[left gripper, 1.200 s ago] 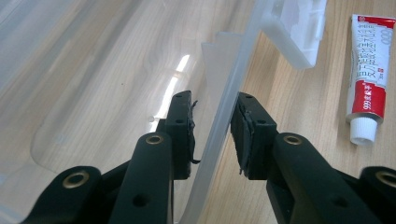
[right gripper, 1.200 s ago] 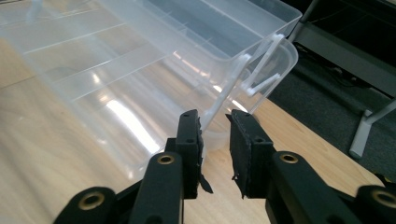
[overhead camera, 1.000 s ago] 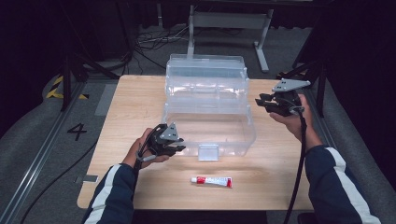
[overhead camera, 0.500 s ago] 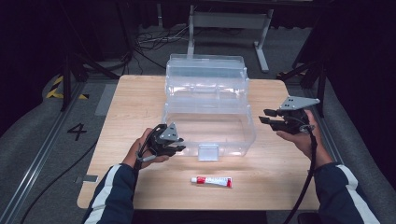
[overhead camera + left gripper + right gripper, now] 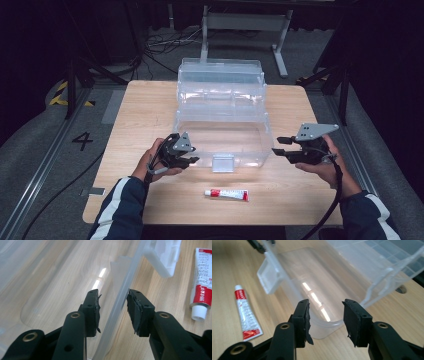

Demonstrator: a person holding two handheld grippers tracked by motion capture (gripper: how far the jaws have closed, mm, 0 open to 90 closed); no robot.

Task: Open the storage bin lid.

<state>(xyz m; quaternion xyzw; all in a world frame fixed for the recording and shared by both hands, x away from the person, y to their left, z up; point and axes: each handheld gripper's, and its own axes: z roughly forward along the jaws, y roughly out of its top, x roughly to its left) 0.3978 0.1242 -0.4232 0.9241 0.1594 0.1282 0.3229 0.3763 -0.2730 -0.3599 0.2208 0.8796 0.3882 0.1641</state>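
I am holding my left gripper (image 5: 192,161) at the front left corner of the clear plastic box (image 5: 222,107), which is sitting in the middle of the desk (image 5: 135,105) with its lid standing open toward the far edge. In the left gripper view the box's front wall (image 5: 120,307) is running between my 2 jaws; they have just been opening, and the pads are standing off the plastic on both sides, so I am gripping nothing there. My right gripper (image 5: 280,147) is hovering just off the box's front right corner, near the desk's right edge. Its jaws have just been opening too, and in the right gripper view they are standing apart with the rounded corner of the box (image 5: 329,323) beyond them, not touching. A red and white tube (image 5: 226,194) is lying flat near the desk's front edge, just in front of the box's latch (image 5: 223,163).
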